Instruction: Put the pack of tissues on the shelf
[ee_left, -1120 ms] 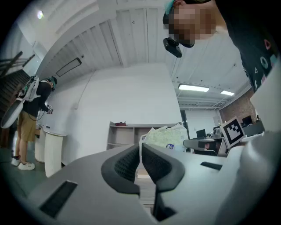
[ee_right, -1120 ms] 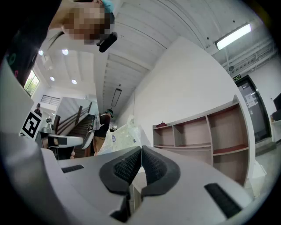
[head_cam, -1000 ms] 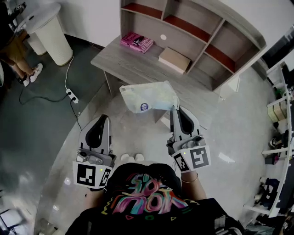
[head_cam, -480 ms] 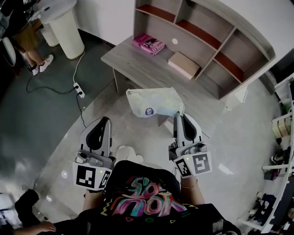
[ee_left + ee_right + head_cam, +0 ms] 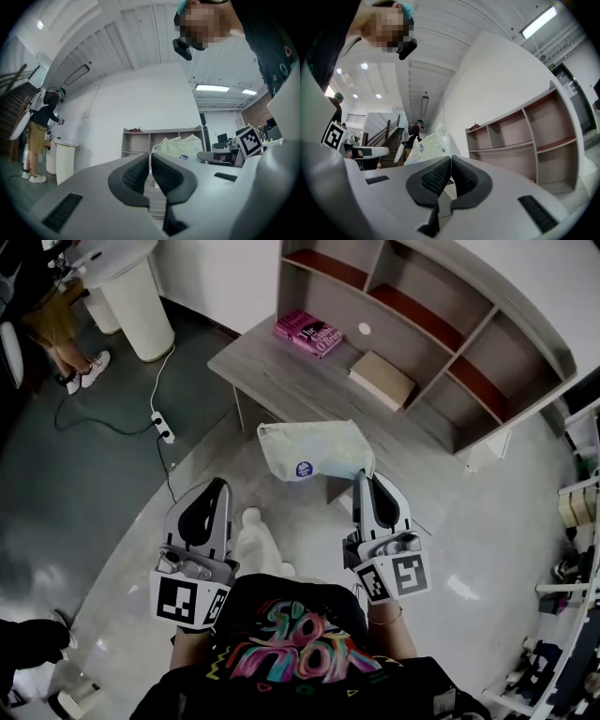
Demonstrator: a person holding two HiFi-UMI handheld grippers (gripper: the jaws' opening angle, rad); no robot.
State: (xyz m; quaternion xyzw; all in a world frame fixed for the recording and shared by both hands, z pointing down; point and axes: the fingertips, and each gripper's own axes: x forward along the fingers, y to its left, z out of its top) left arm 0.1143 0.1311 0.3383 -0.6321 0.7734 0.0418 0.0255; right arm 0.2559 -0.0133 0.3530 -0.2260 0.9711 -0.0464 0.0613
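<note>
The pack of tissues point(image 5: 314, 451), pale green plastic with a small blue round label, hangs in the air in front of the desk point(image 5: 272, 371). My right gripper point(image 5: 366, 476) is shut on the pack's right corner; in the right gripper view the pack point(image 5: 427, 145) rises just beyond the closed jaws point(image 5: 451, 161). At the left my left gripper point(image 5: 217, 486) is shut and holds nothing; its view shows the pack point(image 5: 180, 146) off to the right. The grey shelf point(image 5: 422, 324) with red-lined compartments stands on the desk's far side.
A pink book point(image 5: 309, 332) and a flat brown box point(image 5: 382, 379) lie on the desk. A white bin point(image 5: 136, 306), a power strip point(image 5: 161, 427) with its cable and a person's feet point(image 5: 80, 371) are at the left. Racks stand at the right edge.
The desk and shelf have shifted a little in the head view as the person walks, a foot now showing between the grippers. The pack stays in the right gripper.
</note>
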